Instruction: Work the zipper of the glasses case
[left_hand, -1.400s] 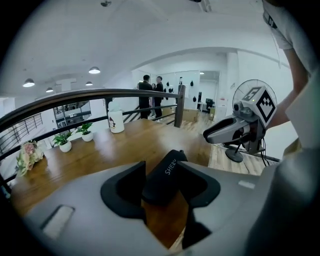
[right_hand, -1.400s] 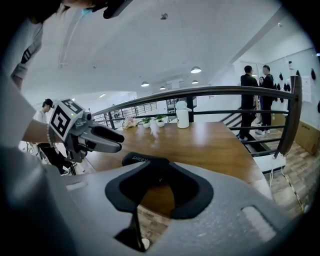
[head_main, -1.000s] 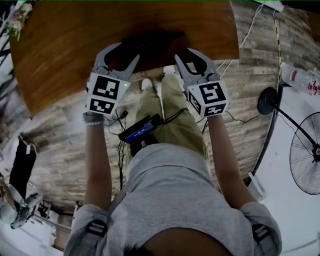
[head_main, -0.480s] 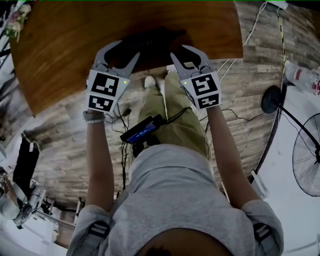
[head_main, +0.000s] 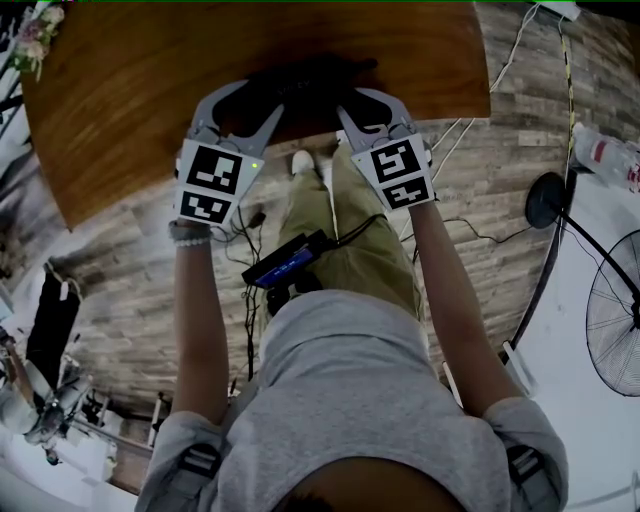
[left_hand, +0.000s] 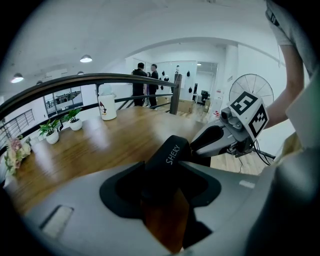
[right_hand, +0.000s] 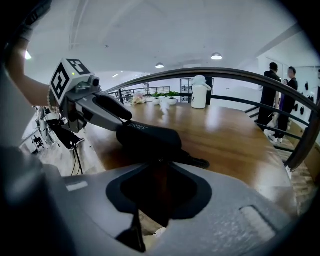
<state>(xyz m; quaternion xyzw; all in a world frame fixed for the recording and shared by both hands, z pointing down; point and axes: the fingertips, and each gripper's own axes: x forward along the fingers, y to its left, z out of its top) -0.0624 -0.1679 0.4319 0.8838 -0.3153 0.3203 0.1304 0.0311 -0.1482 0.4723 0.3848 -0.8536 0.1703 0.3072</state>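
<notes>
At the near edge of the bench (head_main: 120, 110), the black glasses case (head_main: 305, 78) has the left tongs (head_main: 252, 98) clamped wide round one end. The right tongs (head_main: 365, 100) are closing on the other end, not gripping yet.

Round ceiling lamps (left_hand: 86, 59) give bright, even indoor light in both gripper views; the wooden tabletop (right_hand: 240, 135) carries soft white glare (strongest toward its far end). Fisheye distortion bends the railing (right_hand: 225, 72), the corners go black, and the nearest foreground is blurred. The head view is dimmer, the glasses case (head_main: 300, 82) a dark, featureless patch
</notes>
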